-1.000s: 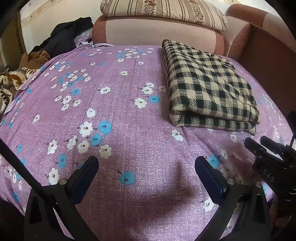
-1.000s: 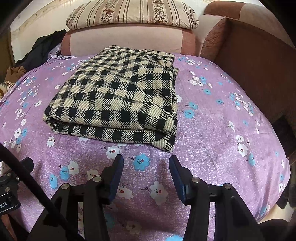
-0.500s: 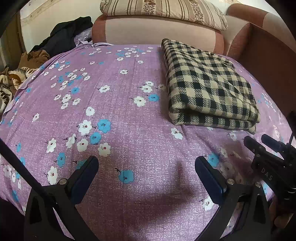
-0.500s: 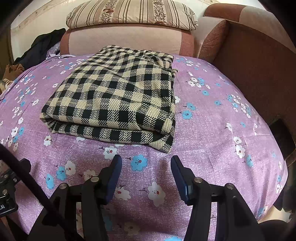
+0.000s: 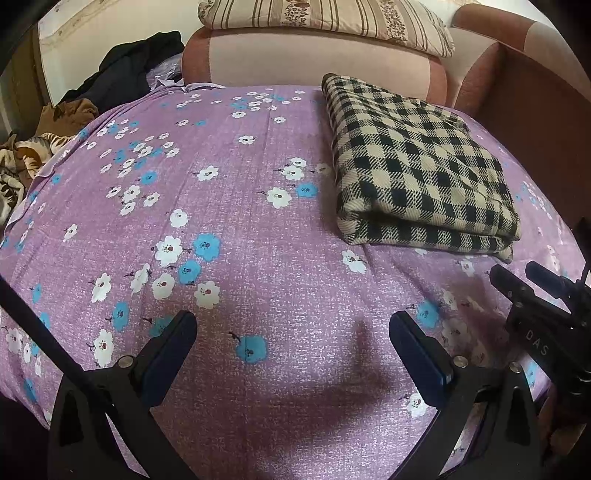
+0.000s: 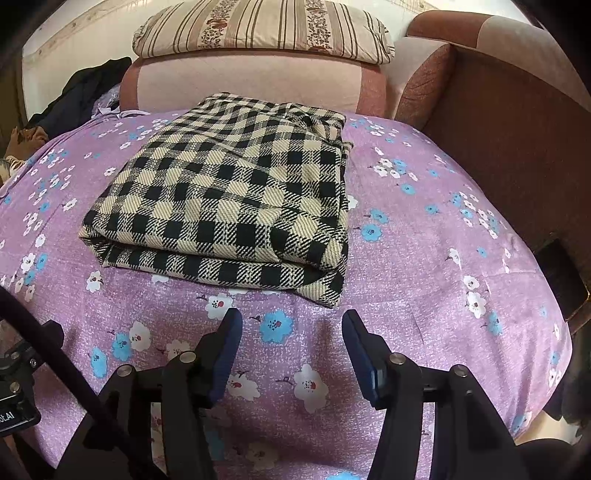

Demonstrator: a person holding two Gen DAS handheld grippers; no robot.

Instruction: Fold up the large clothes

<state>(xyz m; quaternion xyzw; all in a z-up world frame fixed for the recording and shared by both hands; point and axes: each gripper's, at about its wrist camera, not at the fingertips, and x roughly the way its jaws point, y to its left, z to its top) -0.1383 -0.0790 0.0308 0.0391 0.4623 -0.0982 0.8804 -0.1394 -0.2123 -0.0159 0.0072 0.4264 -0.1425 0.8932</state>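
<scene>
A black-and-cream checked garment (image 5: 417, 170) lies folded into a thick rectangle on the purple flowered bedsheet (image 5: 229, 236). In the right wrist view the garment (image 6: 236, 195) sits straight ahead, its folded edge toward me. My left gripper (image 5: 291, 332) is open and empty above bare sheet, left of and short of the garment. My right gripper (image 6: 291, 328) is open and empty, just short of the garment's near edge. The right gripper's body also shows in the left wrist view (image 5: 543, 317) at the right edge.
A striped pillow (image 6: 258, 29) rests on the pink headboard cushion (image 6: 240, 85) behind the garment. A brown upholstered side (image 6: 517, 122) runs along the right. Dark and brown clothes (image 5: 122, 77) are piled at the far left.
Both grippers have drifted slightly back and up; the garment sits a little farther from the right gripper's tips. The right gripper's jaws stand slightly wider. The garment has not moved.
</scene>
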